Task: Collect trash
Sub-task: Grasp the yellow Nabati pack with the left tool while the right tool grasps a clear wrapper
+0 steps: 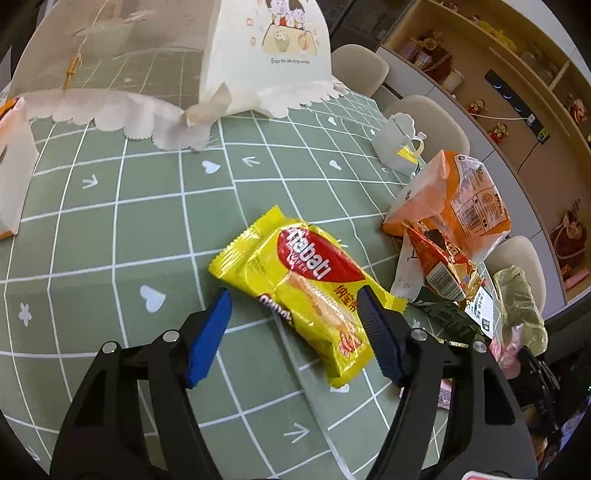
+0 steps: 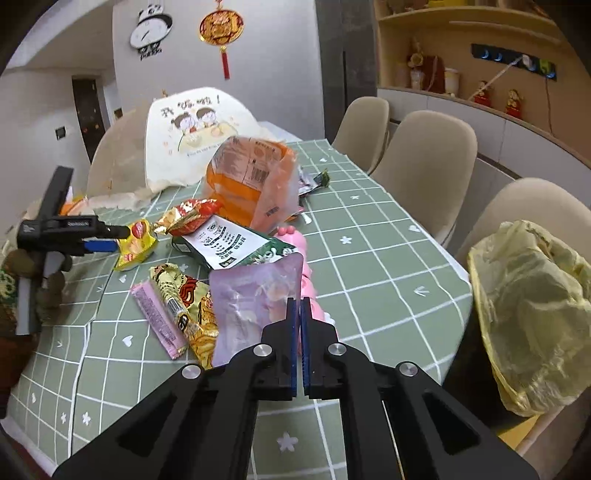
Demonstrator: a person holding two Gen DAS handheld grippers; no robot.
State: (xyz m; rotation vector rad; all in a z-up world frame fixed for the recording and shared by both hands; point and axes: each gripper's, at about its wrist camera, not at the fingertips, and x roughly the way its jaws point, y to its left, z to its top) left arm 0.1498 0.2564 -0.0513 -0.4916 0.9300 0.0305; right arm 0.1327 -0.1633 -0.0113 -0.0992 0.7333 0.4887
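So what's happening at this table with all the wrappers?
A person is clearing snack trash with two hand-held grippers. The left gripper straddles a yellow wafer packet, jaws not yet pressing it. The right gripper is shut at the edge of a pale purple pouch. A yellow trash bag waits on a chair.

Chairs (image 2: 424,166): three. Yellow trash bag (image 2: 532,314): one. Snack wrappers on surface (image 2: 369,258): about eight. Wall clock (image 2: 151,31): one.

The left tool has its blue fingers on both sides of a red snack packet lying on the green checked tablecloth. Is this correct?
Not quite: the packet is yellow, with only a red logo patch. The left wrist view shows the left tool straddling it on the green checked tablecloth.
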